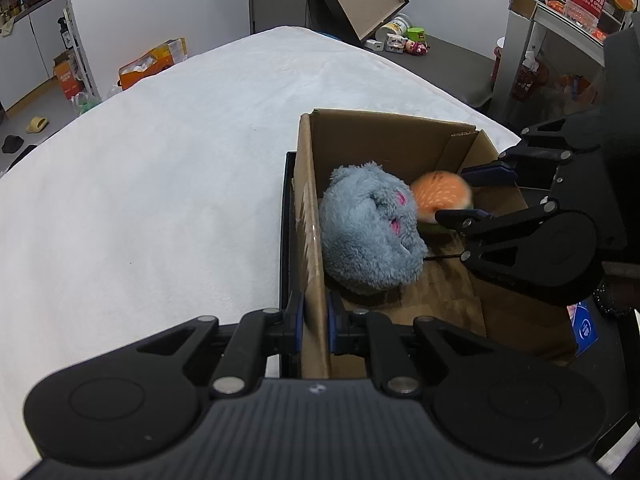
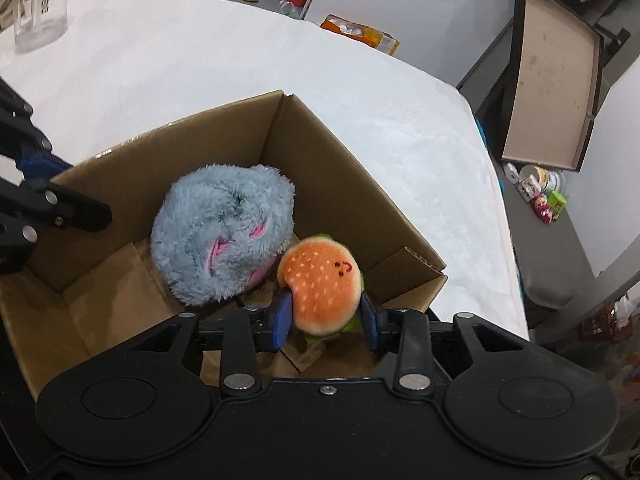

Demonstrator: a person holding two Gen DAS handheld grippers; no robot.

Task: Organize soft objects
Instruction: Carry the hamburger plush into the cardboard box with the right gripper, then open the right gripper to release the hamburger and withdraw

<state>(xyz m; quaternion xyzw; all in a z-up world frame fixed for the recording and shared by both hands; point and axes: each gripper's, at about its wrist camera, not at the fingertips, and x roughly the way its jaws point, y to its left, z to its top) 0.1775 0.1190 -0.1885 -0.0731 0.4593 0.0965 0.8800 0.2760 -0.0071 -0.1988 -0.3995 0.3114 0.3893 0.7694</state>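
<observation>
An open brown cardboard box (image 2: 320, 168) stands on a table covered with a white fleecy cloth (image 1: 160, 180). The left gripper (image 1: 315, 320) is clamped tight on the box's near-left wall, one blue pad on each side of the cardboard rim. Inside the box lies a round, fluffy grey-blue plush toy with pink markings (image 2: 224, 236), resting against that wall. At about four o'clock from it, touching it, sits a small orange plush hamburger with a stitched face and green felt lettuce (image 2: 324, 280). The right gripper (image 2: 326, 316) reaches down into the box with the hamburger between its blue pads; the jaws stand partly apart, the left pad against the bun and the right pad just clear of it. A clear glass jar (image 2: 40, 4) stands on the cloth at ten o'clock, well away from the box.
</observation>
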